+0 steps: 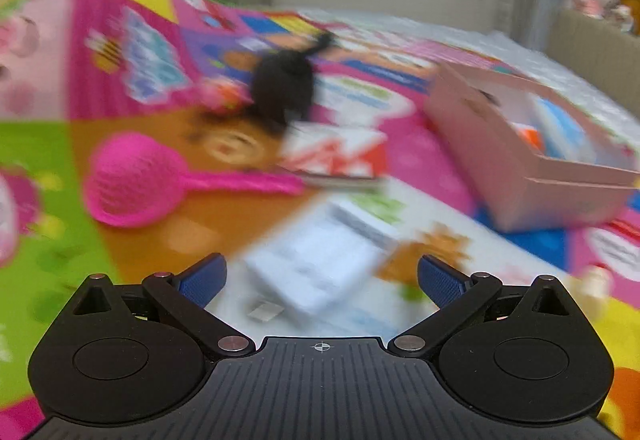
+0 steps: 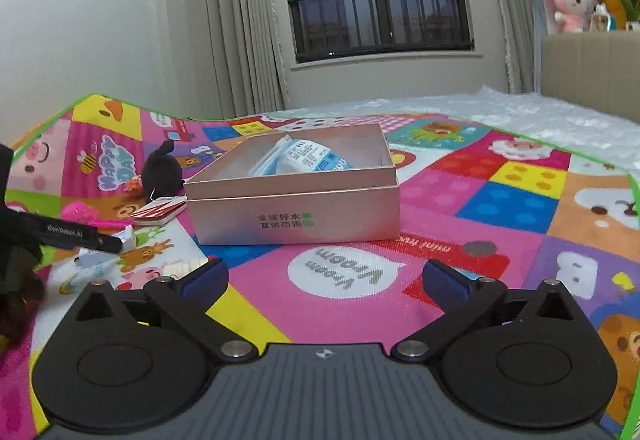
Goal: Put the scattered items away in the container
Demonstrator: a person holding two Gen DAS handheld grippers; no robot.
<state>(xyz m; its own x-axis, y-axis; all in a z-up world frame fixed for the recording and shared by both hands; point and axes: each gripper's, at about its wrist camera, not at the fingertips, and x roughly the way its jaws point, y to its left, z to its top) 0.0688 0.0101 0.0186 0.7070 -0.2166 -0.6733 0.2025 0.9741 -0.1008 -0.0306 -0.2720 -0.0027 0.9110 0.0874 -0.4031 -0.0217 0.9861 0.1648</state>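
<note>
Left gripper (image 1: 322, 282) and right gripper (image 2: 325, 280), jaws wide and empty; white box (image 1: 320, 272), probably light, rigid cardboard, best grasped across its narrow sides.

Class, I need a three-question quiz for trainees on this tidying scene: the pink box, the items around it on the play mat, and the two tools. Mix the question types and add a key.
1. True or false: the pink box is empty.
2. Which item lies nearest in front of the left tool? A) pink brush B) white box C) black plush
3. Fill in: the right tool has its jaws ____ with nothing between them.

Key
1. False: a blue and white packet lies inside.
2. B
3. open
</note>
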